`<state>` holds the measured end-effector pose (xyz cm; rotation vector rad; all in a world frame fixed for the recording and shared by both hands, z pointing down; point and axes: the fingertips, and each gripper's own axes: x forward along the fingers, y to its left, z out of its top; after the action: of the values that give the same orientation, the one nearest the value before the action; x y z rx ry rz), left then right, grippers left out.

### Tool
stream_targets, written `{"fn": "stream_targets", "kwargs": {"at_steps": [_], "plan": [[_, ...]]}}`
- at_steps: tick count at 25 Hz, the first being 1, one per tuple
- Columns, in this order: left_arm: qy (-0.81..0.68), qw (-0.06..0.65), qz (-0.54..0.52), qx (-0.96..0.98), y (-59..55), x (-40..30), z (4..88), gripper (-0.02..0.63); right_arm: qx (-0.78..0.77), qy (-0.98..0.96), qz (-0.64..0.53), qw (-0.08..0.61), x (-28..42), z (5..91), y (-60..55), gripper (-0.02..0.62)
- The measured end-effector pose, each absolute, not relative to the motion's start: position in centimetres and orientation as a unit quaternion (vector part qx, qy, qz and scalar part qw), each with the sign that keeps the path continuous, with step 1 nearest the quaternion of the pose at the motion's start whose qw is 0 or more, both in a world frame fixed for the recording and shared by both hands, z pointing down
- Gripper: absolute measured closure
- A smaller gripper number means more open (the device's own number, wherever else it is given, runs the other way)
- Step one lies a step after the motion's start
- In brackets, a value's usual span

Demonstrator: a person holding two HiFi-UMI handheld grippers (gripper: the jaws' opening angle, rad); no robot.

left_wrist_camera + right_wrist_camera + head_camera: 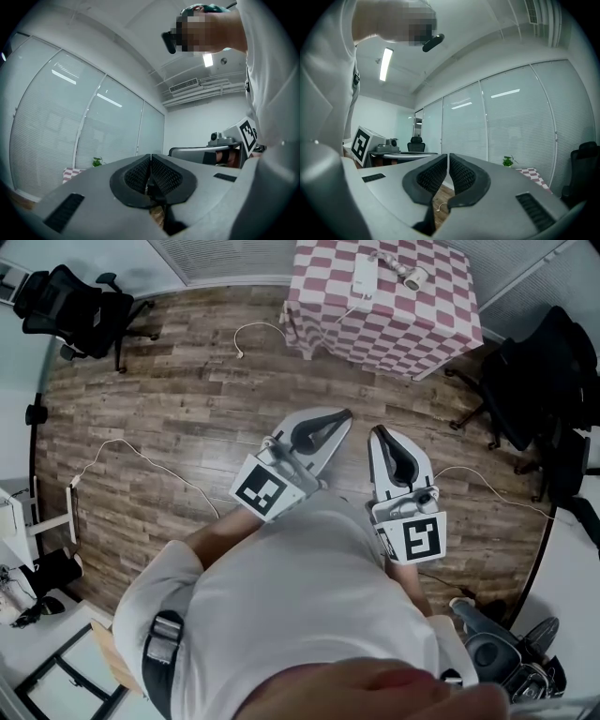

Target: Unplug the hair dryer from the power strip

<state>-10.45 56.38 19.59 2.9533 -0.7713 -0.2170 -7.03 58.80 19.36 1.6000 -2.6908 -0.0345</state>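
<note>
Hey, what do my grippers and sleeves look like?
The left gripper and right gripper are light grey tapered shells with black ribbed pads. Each carries a white cube with black square markers. You wear a white top.

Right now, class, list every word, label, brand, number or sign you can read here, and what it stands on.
No words or numbers can be read.
Left marker cube, on the left hand-held gripper: black-and-white square pattern, no letters.
Right marker cube, on the right hand-held gripper: same kind of pattern.
Power strip on the checkered table: any print too small to read.
</note>
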Motion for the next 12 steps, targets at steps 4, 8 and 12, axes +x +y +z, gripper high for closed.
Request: {"fn": "stream_targets", "kwargs": {"at_steps": [4,8,12], "plan": [[-0.25,0.045,-0.063,0.965,52.5,-10.6,20.4,0.572,0.516,-0.857,-0.007,0.012,-7.1,19.8,54.7,0.561],[-0.242,0.053,-0.059,0.967,48.0,-10.5,20.7,0.572,0.519,-0.855,-0.001,0.014,-7.3,19.8,50.2,0.561],[-0.232,0.057,-0.053,0.969,43.7,-10.7,20.9,0.572,0.521,-0.853,0.004,0.018,-7.7,19.8,45.6,0.561]]}}
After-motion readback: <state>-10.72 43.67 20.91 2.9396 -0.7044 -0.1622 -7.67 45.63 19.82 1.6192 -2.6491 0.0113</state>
